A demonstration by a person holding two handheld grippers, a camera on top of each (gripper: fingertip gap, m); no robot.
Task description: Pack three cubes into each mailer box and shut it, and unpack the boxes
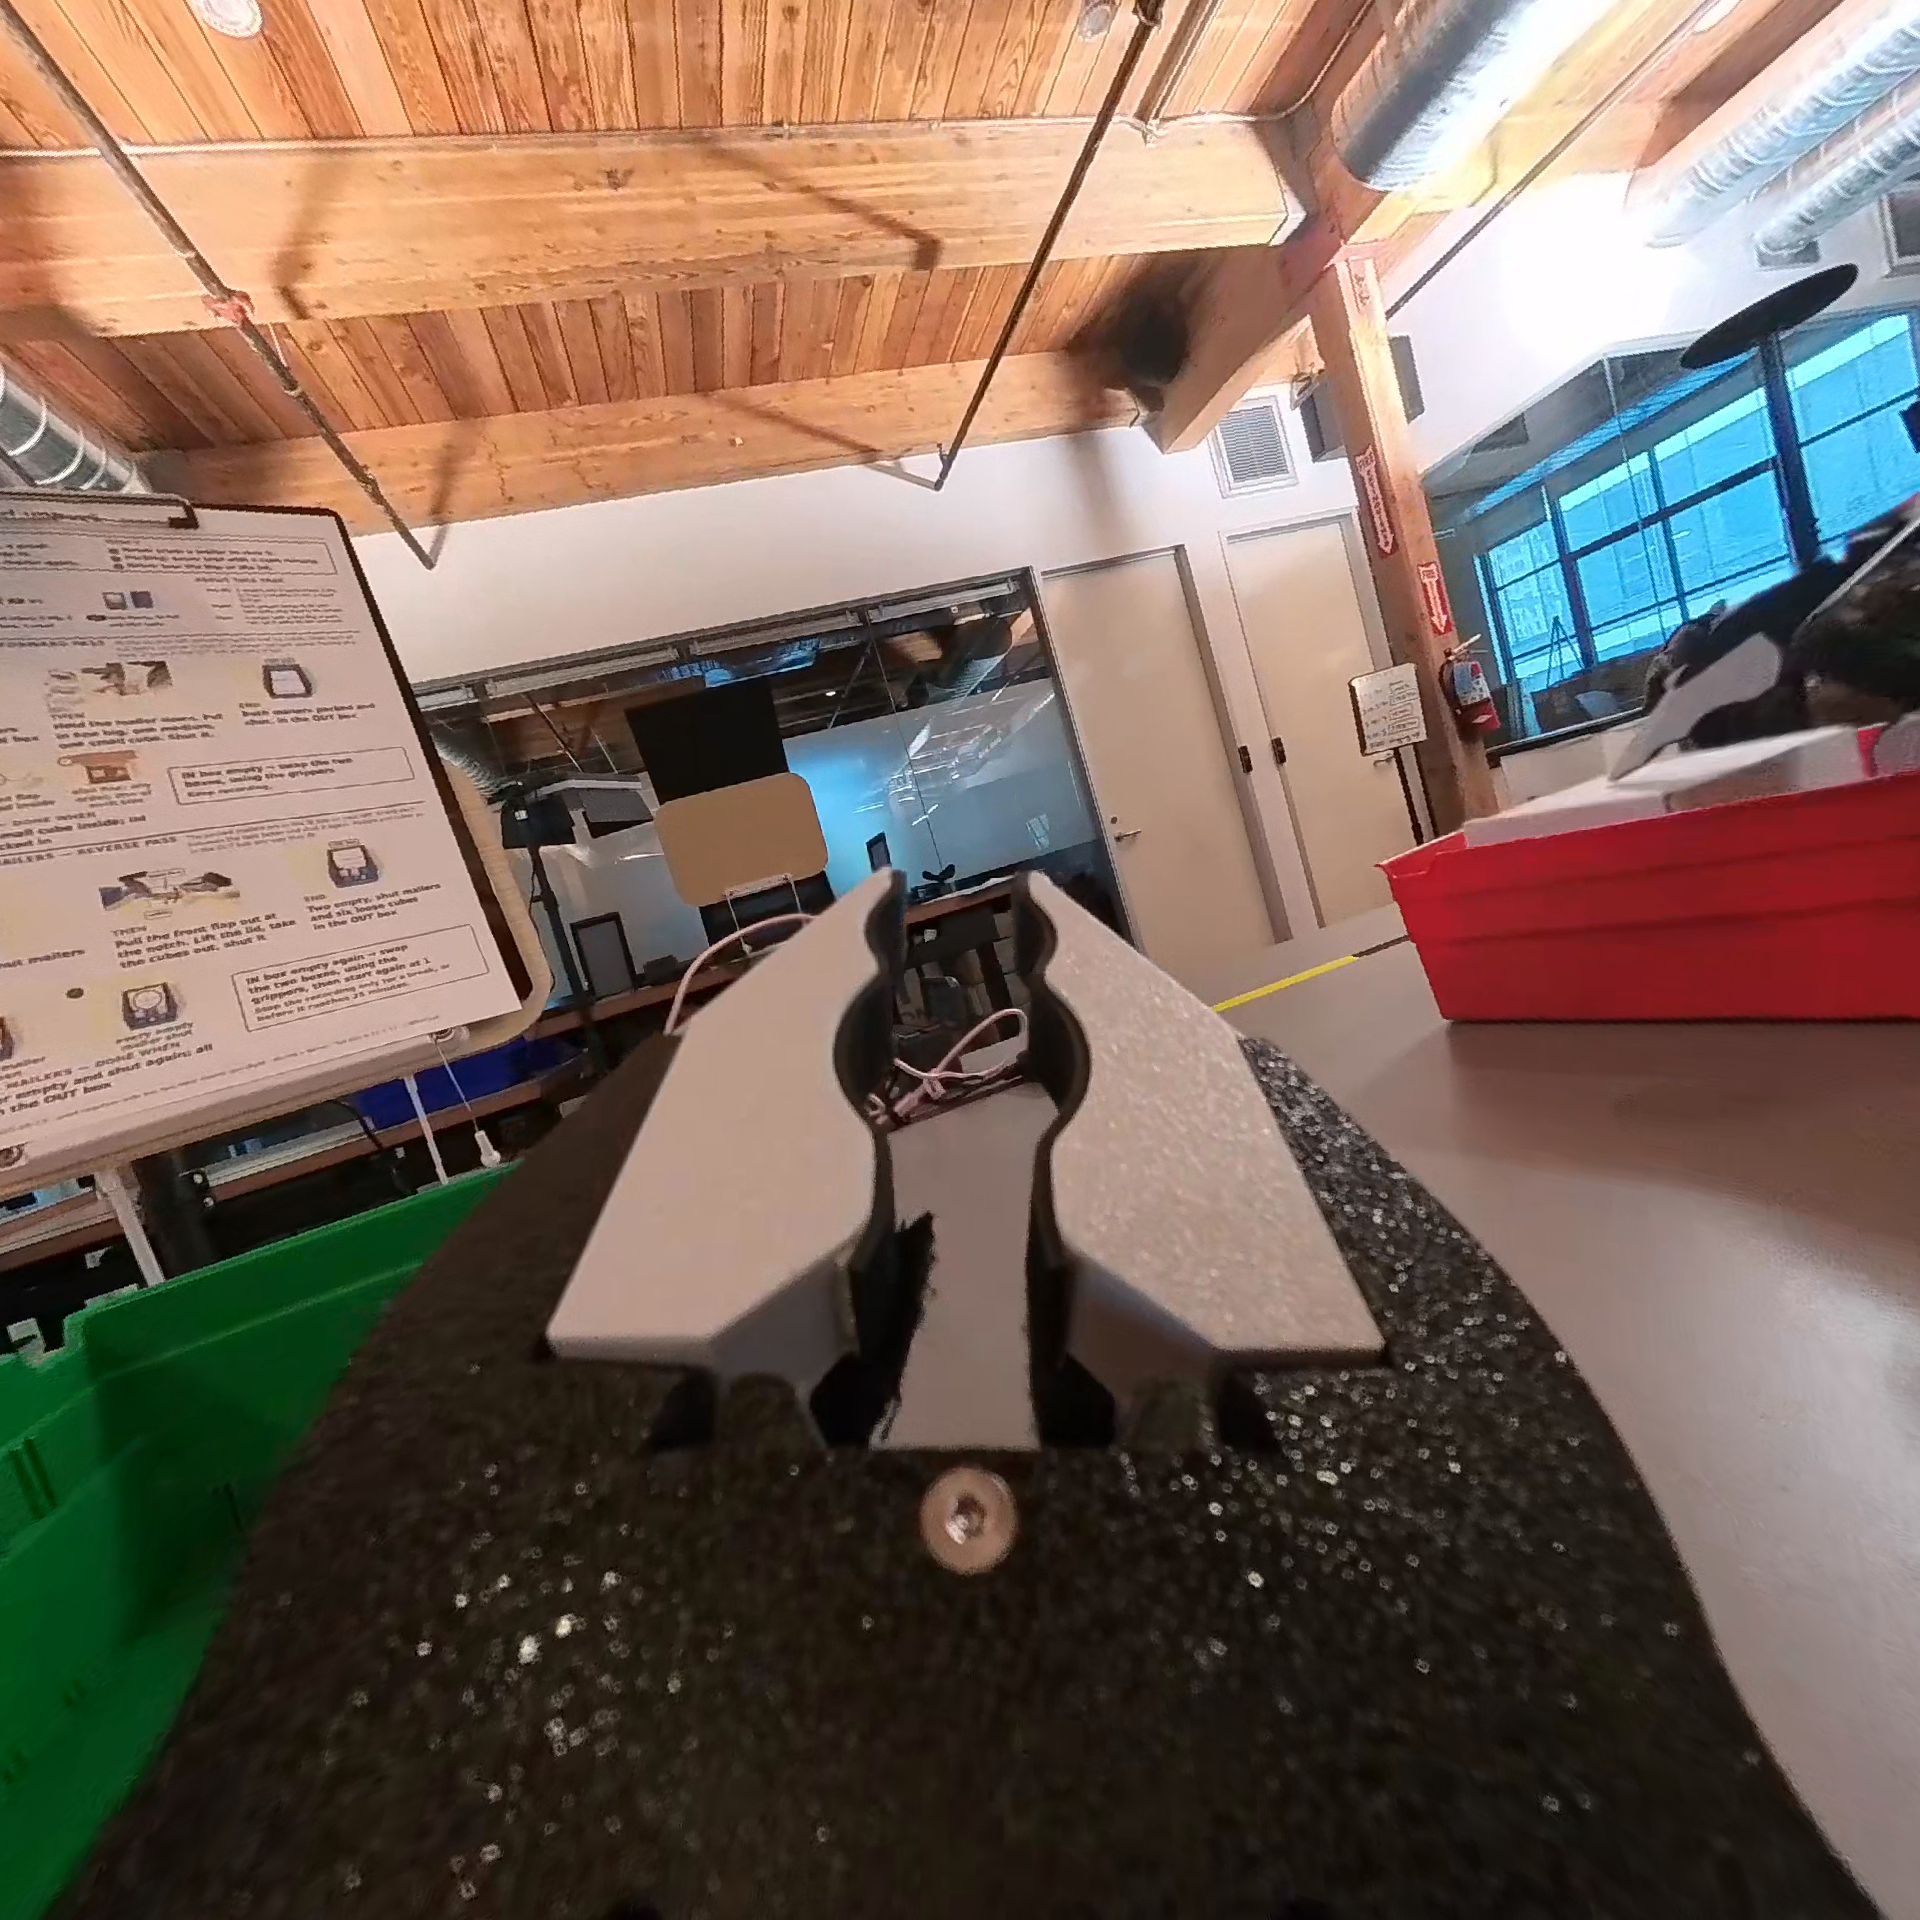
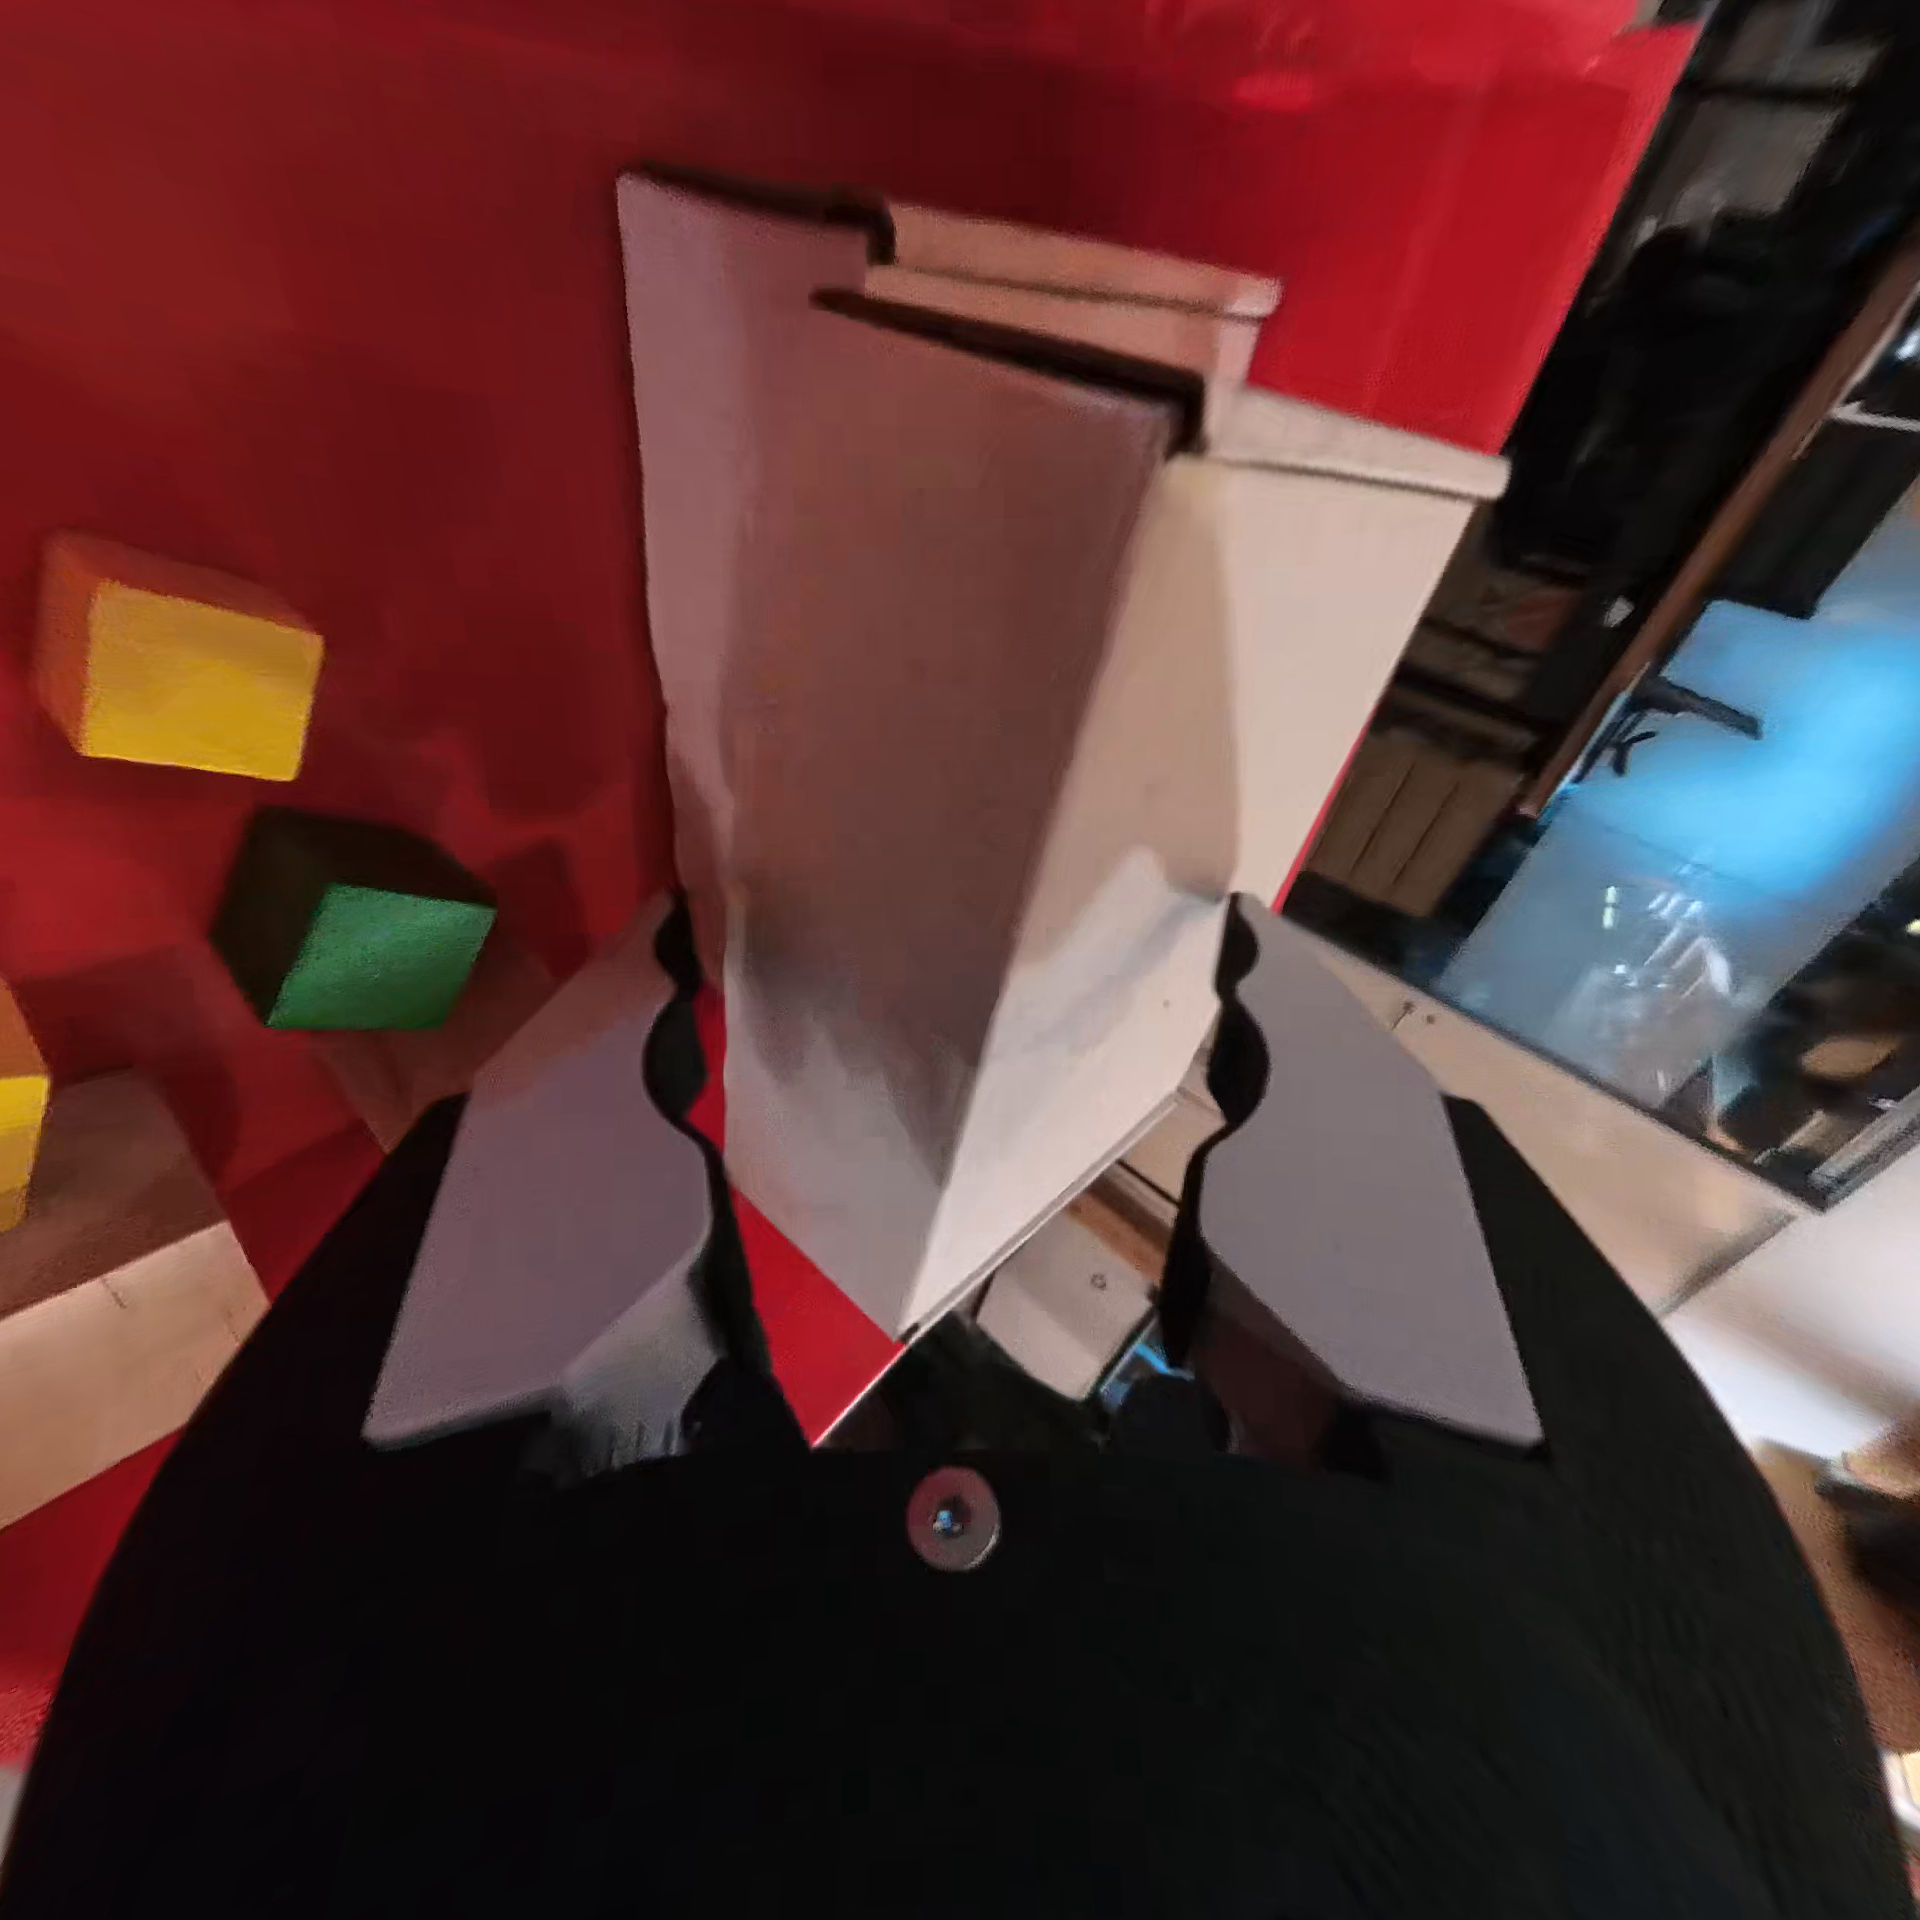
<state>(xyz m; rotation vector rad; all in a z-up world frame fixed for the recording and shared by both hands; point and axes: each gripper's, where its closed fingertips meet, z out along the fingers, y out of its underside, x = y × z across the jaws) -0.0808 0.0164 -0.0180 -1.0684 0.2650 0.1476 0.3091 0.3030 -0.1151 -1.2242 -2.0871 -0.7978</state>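
In the right wrist view a white mailer box [image 2: 914, 623], shut, stands tilted in the red bin [image 2: 312, 260]. My right gripper [image 2: 956, 904] is wide open around the box's near end. Red shows between the left pad [image 2: 582, 1164] and the box, so the pads do not press on it. A yellow cube [image 2: 197, 675] and a green cube [image 2: 374, 956] lie loose on the bin floor to the left. My left gripper [image 1: 961, 883] points out over the table [image 1: 1558, 1195] into the room, its fingers a little apart with nothing between them.
A second yellow cube [image 2: 16, 1132] and a pale cardboard piece [image 2: 104, 1299] sit at the lower left. In the left wrist view the red bin [image 1: 1662, 914] stands at the right, a green bin [image 1: 156, 1403] at the left, with an instruction board [image 1: 208, 831] behind it. The grippers' ends are close to 50 cm from one another. The green cube [image 2: 374, 956] lies some 5 cm from my right tips, 50 cm from my left tips.
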